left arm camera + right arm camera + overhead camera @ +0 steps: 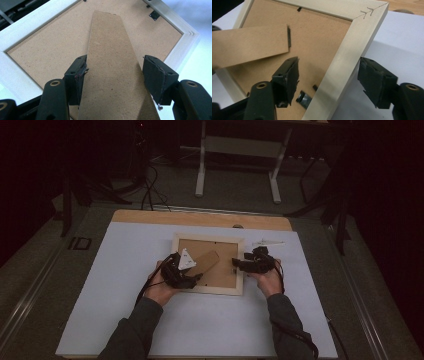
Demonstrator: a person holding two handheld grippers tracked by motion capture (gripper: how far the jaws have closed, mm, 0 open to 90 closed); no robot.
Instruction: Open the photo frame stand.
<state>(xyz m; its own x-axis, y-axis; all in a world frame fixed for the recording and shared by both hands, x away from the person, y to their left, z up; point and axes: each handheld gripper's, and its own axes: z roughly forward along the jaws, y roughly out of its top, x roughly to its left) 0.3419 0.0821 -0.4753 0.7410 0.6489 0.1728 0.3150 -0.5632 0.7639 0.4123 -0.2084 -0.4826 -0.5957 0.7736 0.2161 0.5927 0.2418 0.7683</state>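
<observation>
A pale wooden picture frame (208,288) is found lying face down on the white table sheet (125,310), near its middle, with its brown fibreboard backing (225,270) uppermost. A long brown fibreboard easel stand (202,263) is raised off the backing; its long axis runs from the left gripper (199,278) up and away toward the far right corner of the frame.

The left gripper is set at the frame's near-left corner, and its jaws straddle the near end of the stand. In the left gripper view one pad (79,75) is seen touching the stand's edge (113,75), while a gap is left at the other pad; a firm hold is not judged to be present, and the jaws stand wide.

The right gripper (239,265) is placed at the frame's right rail. Its jaws stand wide astride that rail (339,67) without pressing on it.

The coming move is judged to turn on the stand, which lies directly ahead of the left gripper along its jaw line; that hand is the nearer one.

The right gripper view discloses small dark retaining tabs (304,98) on the backing beside the rail and the stand's free end (288,37), with its dark strip. The high view alone places a small white object (267,242) beyond the right gripper.
</observation>
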